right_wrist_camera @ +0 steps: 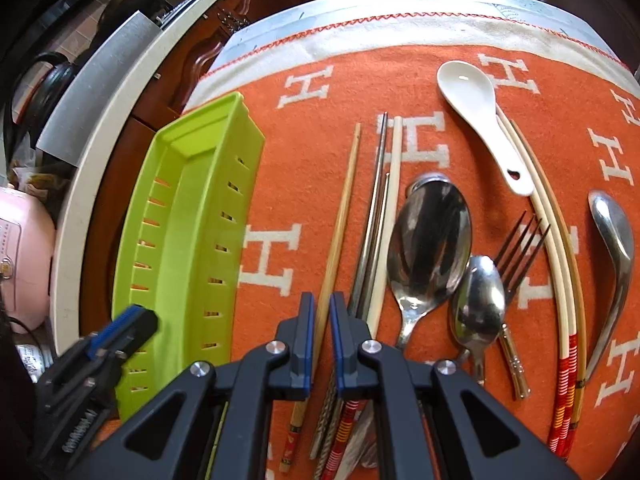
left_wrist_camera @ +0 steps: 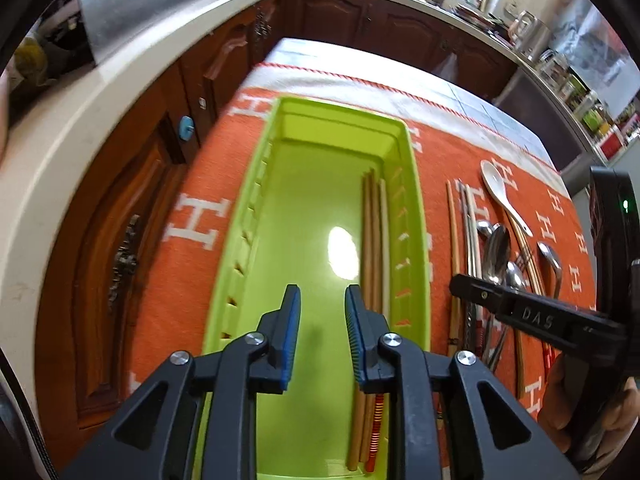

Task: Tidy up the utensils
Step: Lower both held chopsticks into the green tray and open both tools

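A lime-green tray (left_wrist_camera: 256, 216) lies on the orange cloth, with wooden chopsticks (left_wrist_camera: 376, 240) along its right wall. My left gripper (left_wrist_camera: 322, 296) hovers open and empty over the tray's near end. My right gripper (right_wrist_camera: 322, 304) has its jaws closed down around a bamboo chopstick (right_wrist_camera: 344, 208) that lies on the cloth; only a narrow gap shows. Right of it lie metal chopsticks (right_wrist_camera: 376, 208), a cream chopstick (right_wrist_camera: 394, 184), a large steel spoon (right_wrist_camera: 430, 240), a small spoon (right_wrist_camera: 478, 304), a fork (right_wrist_camera: 516, 256), a white ceramic spoon (right_wrist_camera: 476, 108) and a steel ladle spoon (right_wrist_camera: 616, 248).
The orange cloth (right_wrist_camera: 304, 152) covers a table beside brown kitchen cabinets (left_wrist_camera: 132, 240) and a cream counter (left_wrist_camera: 60, 128). A red-banded chopstick pair (right_wrist_camera: 560, 280) curves at the right. The tray also shows in the right wrist view (right_wrist_camera: 192, 216), left of my right gripper.
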### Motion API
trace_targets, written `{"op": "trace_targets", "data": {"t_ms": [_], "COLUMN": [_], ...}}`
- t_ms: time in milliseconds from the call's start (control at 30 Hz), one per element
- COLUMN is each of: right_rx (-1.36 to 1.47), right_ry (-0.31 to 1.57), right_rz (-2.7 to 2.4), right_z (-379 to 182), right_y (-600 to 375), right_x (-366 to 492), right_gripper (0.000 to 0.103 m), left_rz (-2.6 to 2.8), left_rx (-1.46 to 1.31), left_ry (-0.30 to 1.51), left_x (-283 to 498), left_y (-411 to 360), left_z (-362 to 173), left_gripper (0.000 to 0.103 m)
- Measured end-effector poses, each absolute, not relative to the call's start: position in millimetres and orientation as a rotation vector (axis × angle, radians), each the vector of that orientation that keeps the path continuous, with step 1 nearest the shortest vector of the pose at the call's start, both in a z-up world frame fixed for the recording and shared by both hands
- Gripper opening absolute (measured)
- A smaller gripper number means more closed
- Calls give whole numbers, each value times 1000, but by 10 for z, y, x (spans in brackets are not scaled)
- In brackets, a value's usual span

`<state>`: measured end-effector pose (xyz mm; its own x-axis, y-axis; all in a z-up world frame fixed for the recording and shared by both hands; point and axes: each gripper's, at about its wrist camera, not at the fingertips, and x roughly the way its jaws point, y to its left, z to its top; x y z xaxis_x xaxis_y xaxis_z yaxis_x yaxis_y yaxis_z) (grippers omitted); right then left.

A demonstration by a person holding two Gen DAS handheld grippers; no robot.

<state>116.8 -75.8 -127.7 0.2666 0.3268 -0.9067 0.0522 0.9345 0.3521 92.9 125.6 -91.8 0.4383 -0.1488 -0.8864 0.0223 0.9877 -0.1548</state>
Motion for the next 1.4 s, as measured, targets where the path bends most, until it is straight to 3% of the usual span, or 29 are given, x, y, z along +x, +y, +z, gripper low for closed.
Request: {"op": "trace_targets", "data": {"t_ms": [300,533,700,767,833,1400], "right_rx": [184,302,361,391,426,493], "right_ry": [1265,1261,1185,1161,1158,1283], "right_rz": [118,207,281,319,368,415], "right_z": [-1234,-1209,-890,-755,-657,-900], "right_y": [-528,-631,-683,-685,-649,-276], "right_x": [1149,1129,1018,990,979,1176], "right_gripper": [9,6,6,6,6,7], "left_rz": [-29,-18,11,30,62,159], "left_rx": [-138,-138,-131,-124,-117,-97], "left_ry": [1062,1051,1026,1006,976,1003], "left_x": [868,807,777,757,733,695], "left_y": [1406,1459,1493,1515,1553,1652], "left_z": [-736,-658,-542,-470,-403,-498], "left_gripper": [36,36,37,46,63,63]}}
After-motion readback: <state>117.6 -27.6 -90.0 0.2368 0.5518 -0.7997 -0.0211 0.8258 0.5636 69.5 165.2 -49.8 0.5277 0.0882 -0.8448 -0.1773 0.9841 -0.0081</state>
